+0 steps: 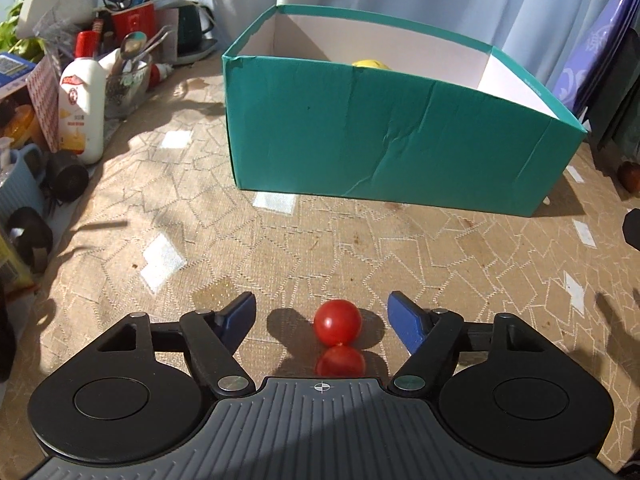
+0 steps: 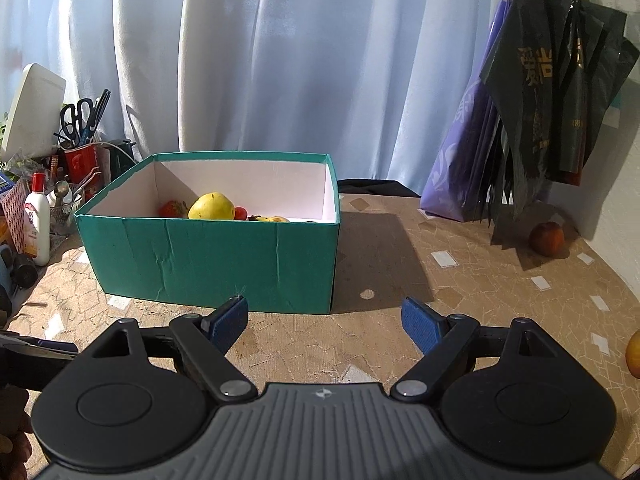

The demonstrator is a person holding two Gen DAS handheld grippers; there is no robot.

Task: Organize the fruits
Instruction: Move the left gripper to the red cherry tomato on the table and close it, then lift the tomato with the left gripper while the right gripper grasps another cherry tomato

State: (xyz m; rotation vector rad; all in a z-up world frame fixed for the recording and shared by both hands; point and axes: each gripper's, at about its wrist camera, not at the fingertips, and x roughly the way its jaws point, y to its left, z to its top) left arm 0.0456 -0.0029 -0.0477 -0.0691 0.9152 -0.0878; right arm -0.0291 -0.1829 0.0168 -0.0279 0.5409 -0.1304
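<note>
A small red tomato point(image 1: 337, 322) lies on the patterned tablecloth between the blue fingers of my left gripper point(image 1: 322, 312), which is open around it without touching. A teal cardboard box point(image 1: 384, 140) stands behind it; it also shows in the right wrist view point(image 2: 216, 264), holding a yellow pear point(image 2: 211, 207), a strawberry point(image 2: 172, 209), a small tomato point(image 2: 240, 213) and other fruit. My right gripper point(image 2: 325, 316) is open and empty in front of the box. A reddish apple point(image 2: 547, 239) sits at the far right, and an orange fruit point(image 2: 633, 354) shows at the right edge.
Clutter lines the table's left side: a white bottle point(image 1: 82, 116), a red cup with scissors point(image 1: 134, 20), a glass with spoons point(image 1: 128, 80). Hanging purple and dark bags point(image 2: 532, 120) stand at the right. A white curtain point(image 2: 280, 60) hangs behind.
</note>
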